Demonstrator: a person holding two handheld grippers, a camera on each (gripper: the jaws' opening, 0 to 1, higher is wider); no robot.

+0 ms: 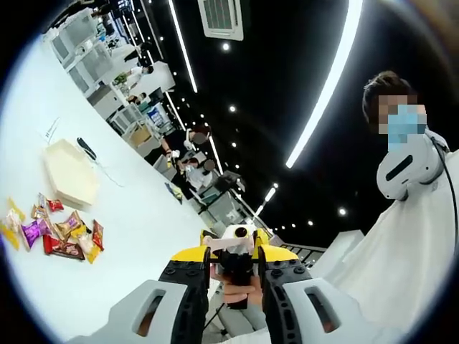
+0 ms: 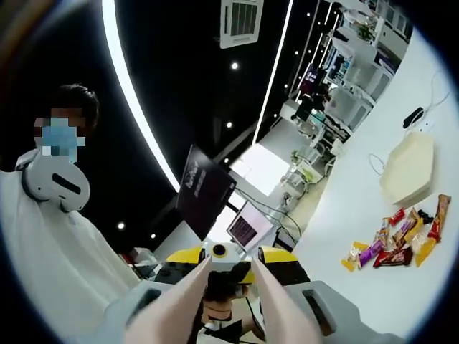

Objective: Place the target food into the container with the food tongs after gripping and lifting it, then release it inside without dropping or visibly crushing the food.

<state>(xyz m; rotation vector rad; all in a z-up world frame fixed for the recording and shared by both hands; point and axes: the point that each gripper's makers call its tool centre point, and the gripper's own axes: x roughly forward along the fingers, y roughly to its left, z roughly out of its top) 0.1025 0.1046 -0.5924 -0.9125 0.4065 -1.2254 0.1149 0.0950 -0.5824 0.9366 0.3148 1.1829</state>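
nothing is done yet; my left tool (image 1: 235, 287) and right tool (image 2: 228, 287) both stand open and empty, raised off the white bench (image 1: 136, 229); the wrapped snacks (image 1: 61, 233) and pale container (image 1: 70, 174) lie well apart from either; gripping, lifting, placing remain.

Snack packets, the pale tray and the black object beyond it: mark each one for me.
Snack packets (image 1: 63, 233), left gripper view, middle of the pile.
Pale tray (image 1: 70, 174), left gripper view, its flat inner face.
Black object (image 1: 86, 148), left gripper view, mid-length; too small to identify.
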